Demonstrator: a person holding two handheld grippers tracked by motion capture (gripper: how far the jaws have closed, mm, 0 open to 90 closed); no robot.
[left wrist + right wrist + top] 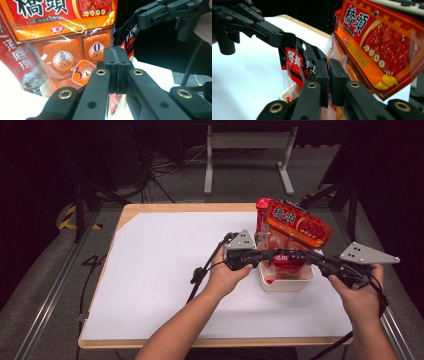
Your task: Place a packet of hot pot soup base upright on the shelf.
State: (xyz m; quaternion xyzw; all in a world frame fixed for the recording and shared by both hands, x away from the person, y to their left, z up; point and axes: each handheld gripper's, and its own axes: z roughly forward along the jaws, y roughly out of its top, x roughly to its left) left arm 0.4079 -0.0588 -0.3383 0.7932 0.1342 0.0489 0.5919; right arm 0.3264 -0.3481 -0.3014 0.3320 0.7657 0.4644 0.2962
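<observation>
Tabletop covered by a white sheet, with a wooden edge showing along the far and near sides, seen from the high view; dark floor and a metal stand lie beyond it. Forearms enter from the bottom edge, each hand carrying a black gripper with a grey three-cornered plate on top.

White tub near the right side of the sheet. Leaning in it, at the back, is a large orange-and-red bag printed with big white characters, its top tilted toward the right; through its clear lower part, orange blocks are visible in the left gripper view. The same bag fills the upper right of the right gripper view.

Small black-and-red packet standing in the front of the tub, just before the large bag. Both grippers meet at its top edge from opposite sides.

Left gripper, reaching in from the left of the tub: its jaws are pressed fully together in the left gripper view, with a thin edge of the packet running up from between them. In the right gripper view this gripper clamps the packet's upper left corner.

Right gripper, reaching in from the right: its jaws stand narrowly parted in the right gripper view, with a slim gap between the pads, set against the packet; whether the pads press on it cannot be told.
</observation>
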